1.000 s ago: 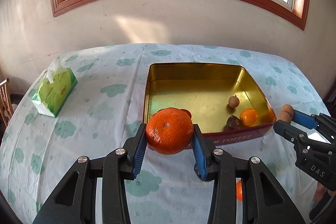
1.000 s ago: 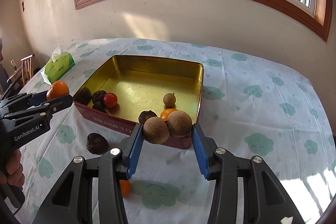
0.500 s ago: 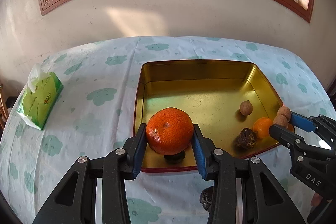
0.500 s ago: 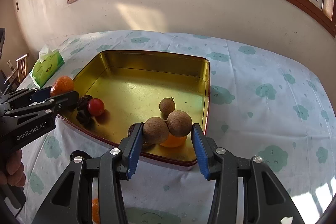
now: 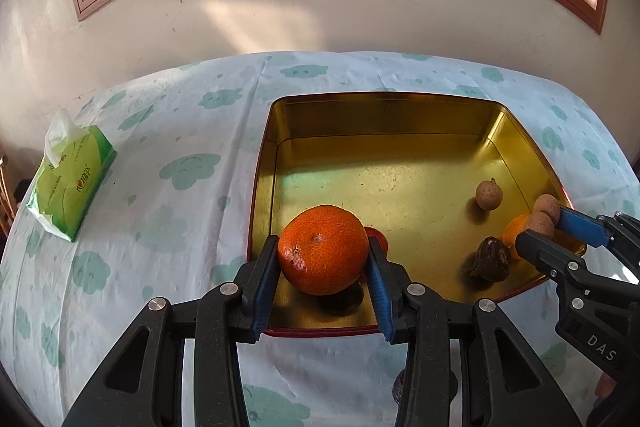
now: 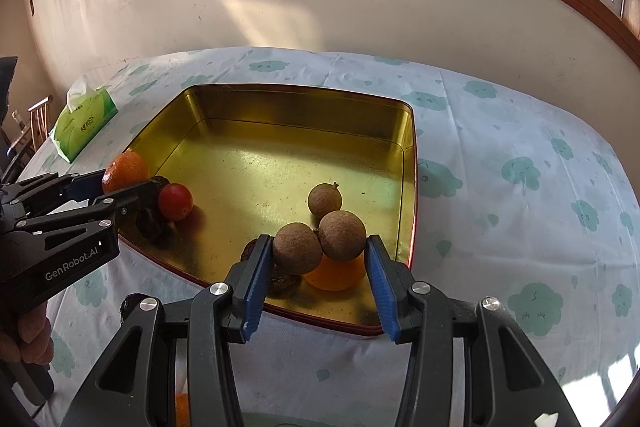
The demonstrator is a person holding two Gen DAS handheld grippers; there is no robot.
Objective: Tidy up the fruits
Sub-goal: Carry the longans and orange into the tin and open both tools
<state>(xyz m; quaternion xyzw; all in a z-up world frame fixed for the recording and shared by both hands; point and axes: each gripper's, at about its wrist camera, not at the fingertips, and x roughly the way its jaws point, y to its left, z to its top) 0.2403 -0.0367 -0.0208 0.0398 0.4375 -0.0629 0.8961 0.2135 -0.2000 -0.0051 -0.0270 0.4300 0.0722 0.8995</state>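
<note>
My left gripper [image 5: 323, 259] is shut on a mandarin orange [image 5: 323, 249], held over the near left corner of the gold tin [image 5: 384, 115]. A red tomato [image 5: 379, 238] peeks out behind it. My right gripper [image 6: 319, 247] is shut on two joined brown longans [image 6: 320, 241], above the tin's [image 6: 296, 107] near right part. Under them lie a small orange [image 6: 335, 275] and a dark wrinkled fruit [image 6: 282, 279]. A single longan [image 6: 325, 199] and the tomato [image 6: 175, 201] rest on the tin floor. From the right wrist view the left gripper [image 6: 127, 187] with its orange [image 6: 125, 171] shows at the tin's left rim.
A green tissue pack [image 5: 68, 183] lies on the cloud-print tablecloth [image 5: 168, 155] at far left. A dark fruit [image 6: 129, 303] and an orange piece [image 6: 182, 407] lie on the cloth in front of the tin. A hand [image 6: 28, 339] grips the left tool. A wall stands behind the table.
Both grippers have moved forward and down, from in front of the tin's near wall to above its inside, still gripping their fruit.
</note>
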